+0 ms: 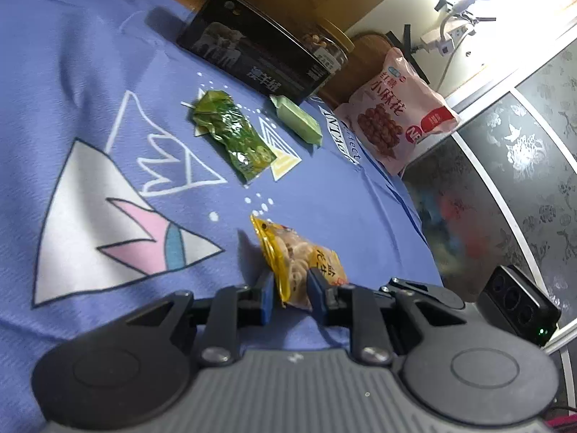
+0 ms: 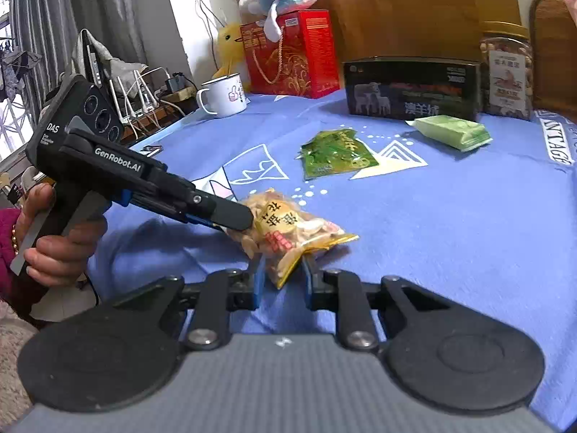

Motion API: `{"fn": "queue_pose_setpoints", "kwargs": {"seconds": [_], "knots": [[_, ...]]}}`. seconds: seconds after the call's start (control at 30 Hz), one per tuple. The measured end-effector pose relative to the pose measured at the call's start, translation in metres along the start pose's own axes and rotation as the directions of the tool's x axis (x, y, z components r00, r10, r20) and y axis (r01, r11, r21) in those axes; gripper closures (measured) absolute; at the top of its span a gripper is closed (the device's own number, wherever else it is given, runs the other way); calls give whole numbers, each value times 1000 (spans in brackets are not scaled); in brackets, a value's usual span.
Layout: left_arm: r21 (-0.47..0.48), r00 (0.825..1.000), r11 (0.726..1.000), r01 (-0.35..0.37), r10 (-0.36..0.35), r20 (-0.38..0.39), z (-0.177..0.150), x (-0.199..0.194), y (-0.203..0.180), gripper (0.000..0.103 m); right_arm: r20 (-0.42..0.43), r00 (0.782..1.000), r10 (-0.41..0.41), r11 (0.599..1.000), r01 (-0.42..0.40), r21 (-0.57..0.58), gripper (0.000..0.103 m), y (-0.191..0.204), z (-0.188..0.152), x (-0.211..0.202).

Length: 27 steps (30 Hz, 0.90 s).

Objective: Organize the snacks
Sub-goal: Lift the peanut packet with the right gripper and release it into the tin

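You are gripping the peanut bag (image 2: pixel 288 231) from both ends just above the blue cloth (image 2: pixel 450 234): left gripper (image 1: pixel 288 296) clamping one end, right gripper (image 2: pixel 280 281) pinching the yellow edge, probably so the limp packet stays level while lifting.

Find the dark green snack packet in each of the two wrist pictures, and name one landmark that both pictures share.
Left wrist view: the dark green snack packet lies upper centre on the blue cloth, left of the pale green packet.
Right wrist view: it lies centre, slightly above the middle, again left of the pale green packet.
Shared landmark: the black box behind both packets.
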<state>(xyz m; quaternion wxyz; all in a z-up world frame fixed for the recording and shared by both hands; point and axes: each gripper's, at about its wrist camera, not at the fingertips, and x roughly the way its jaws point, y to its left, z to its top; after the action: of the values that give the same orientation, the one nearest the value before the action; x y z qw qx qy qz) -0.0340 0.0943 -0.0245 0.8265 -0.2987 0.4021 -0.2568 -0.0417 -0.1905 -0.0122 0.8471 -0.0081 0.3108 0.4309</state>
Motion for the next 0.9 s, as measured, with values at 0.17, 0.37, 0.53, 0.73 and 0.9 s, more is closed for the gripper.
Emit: {"fn": "queue_pose_setpoints", "kwargs": {"seconds": [0.17,0.37,0.53,0.73,0.9], "knots": [[-10,1000,1000,-10,10,16,2,-9,5,85,-7,1000,20,999,-21,-25,79,4,5,9],[2,998,1000,-27,26,54,19,-17,5,85,-4,1000,28,998,-28,-48,82,6,17,23],[51,995,998,-25,21,93,50,-15,-6,85,24,1000,5,999,-4,-32,84,-4,37,33],[90,993,995,-33,22,115,95,2,-20,85,83,996,-29,1000,27,16,84,-27,69,34],[151,989,988,-41,18,150,146,20,-38,85,147,985,-92,996,94,-2,84,-48,101,36]]}}
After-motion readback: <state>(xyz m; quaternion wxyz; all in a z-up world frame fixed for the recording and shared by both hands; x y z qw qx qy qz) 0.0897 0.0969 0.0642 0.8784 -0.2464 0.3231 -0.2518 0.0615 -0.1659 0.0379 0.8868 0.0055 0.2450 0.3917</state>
